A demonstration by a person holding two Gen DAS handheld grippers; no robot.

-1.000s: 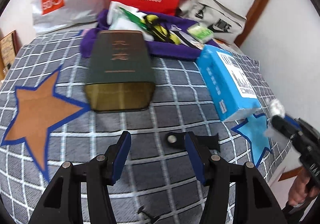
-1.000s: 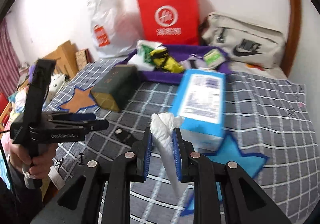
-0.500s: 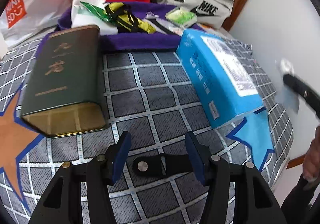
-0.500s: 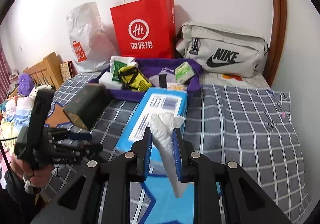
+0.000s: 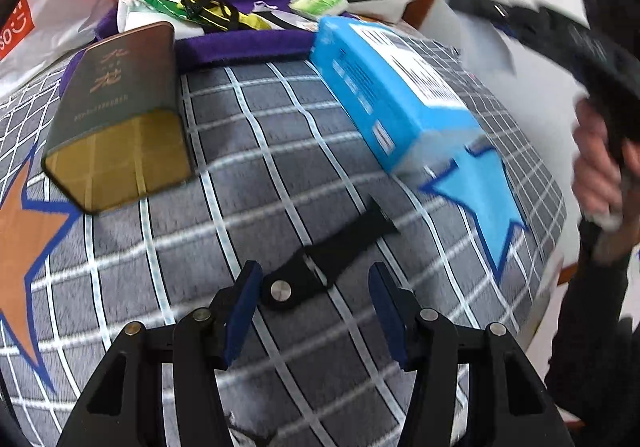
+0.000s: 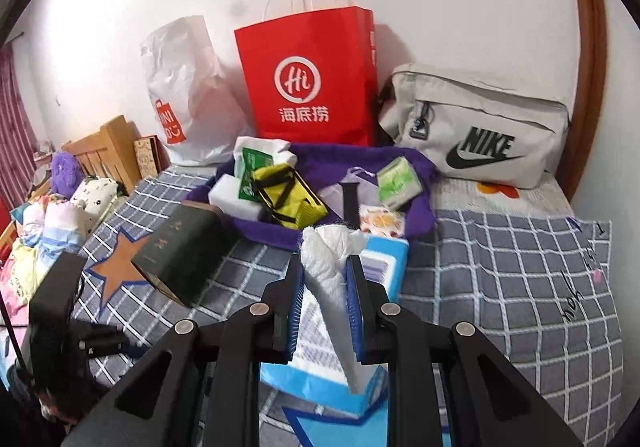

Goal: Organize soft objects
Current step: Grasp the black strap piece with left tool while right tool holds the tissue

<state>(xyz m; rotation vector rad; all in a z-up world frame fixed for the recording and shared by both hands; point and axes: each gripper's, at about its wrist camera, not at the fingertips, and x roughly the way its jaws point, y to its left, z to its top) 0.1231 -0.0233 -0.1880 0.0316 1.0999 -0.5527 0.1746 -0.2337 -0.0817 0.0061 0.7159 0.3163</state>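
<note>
Right wrist view: right gripper (image 6: 326, 289) clamps a white tissue (image 6: 326, 259) above the blue box (image 6: 320, 379), not yet in the purple tray (image 6: 420, 183); left gripper (image 5: 312, 301) gapes empty over black strap (image 5: 328, 257).

The left gripper (image 5: 314, 311) is held low and level, its blue-padded fingers (image 5: 239, 311) spread wide apart with nothing pinched between them. The right gripper (image 6: 325, 307) is raised, its fingers (image 6: 354, 311) drawn close together and clamped on a white tissue (image 6: 330, 275) that sticks up past the fingertips. In the left wrist view the person's right hand (image 5: 600, 171) grips that gripper's handle, off to the right and blurred.
</note>
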